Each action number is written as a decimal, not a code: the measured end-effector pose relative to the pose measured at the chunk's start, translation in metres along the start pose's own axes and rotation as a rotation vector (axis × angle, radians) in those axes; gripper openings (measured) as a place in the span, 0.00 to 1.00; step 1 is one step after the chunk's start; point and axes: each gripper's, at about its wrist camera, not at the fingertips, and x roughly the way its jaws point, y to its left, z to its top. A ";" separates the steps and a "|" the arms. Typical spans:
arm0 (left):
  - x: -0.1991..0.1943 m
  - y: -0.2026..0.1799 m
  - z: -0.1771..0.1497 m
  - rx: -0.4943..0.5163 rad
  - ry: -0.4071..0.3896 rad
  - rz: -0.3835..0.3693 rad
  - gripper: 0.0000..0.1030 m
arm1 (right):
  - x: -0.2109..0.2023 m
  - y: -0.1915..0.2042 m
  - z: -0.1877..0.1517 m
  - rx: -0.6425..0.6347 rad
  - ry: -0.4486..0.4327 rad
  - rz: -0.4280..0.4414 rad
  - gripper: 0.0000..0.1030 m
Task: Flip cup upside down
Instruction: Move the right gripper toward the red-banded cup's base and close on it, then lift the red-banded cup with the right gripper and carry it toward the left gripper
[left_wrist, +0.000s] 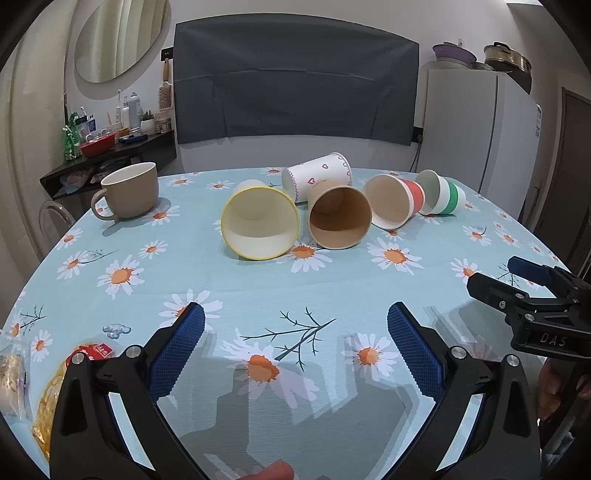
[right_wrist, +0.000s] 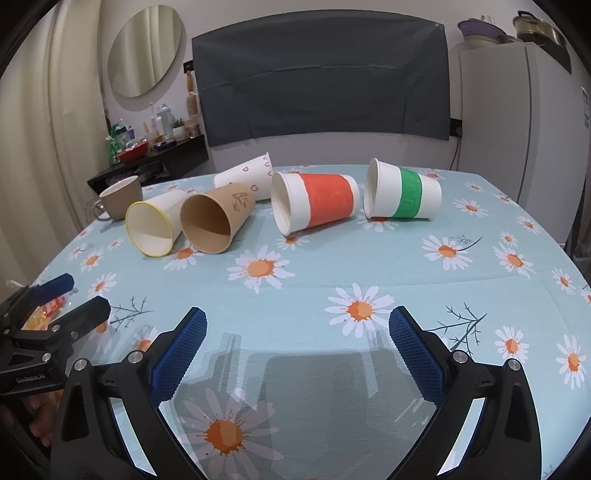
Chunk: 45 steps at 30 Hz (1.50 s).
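Observation:
Several paper cups lie on their sides across the middle of the table: a yellow-rimmed white cup (left_wrist: 260, 223) (right_wrist: 155, 227), a brown cup (left_wrist: 340, 218) (right_wrist: 218, 221), a white cup with hearts (left_wrist: 319, 175) (right_wrist: 245, 179) behind them, a red-banded cup (left_wrist: 393, 205) (right_wrist: 316, 203) and a green-banded cup (left_wrist: 441, 194) (right_wrist: 402, 194). My left gripper (left_wrist: 295, 325) (right_wrist: 79, 293) is open and empty near the front edge. My right gripper (right_wrist: 297, 326) (left_wrist: 495, 275) is open and empty, to the right of the left one.
A beige mug (left_wrist: 127, 192) (right_wrist: 120, 197) stands upright at the table's far left. Snack packets (left_wrist: 48, 391) lie at the front left corner. The round table has a daisy tablecloth (left_wrist: 295, 280). A white fridge (left_wrist: 480, 125) stands behind right, a cluttered shelf (left_wrist: 110, 147) behind left.

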 end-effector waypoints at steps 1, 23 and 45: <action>0.000 0.000 0.000 0.000 0.001 -0.002 0.94 | 0.000 0.002 0.000 -0.010 0.006 -0.002 0.92; 0.006 0.014 0.000 -0.088 0.031 0.007 0.94 | 0.097 0.022 0.083 -0.158 0.124 -0.166 0.58; 0.011 0.012 0.001 -0.068 0.054 -0.060 0.94 | 0.062 0.010 0.052 -0.197 0.115 -0.219 0.03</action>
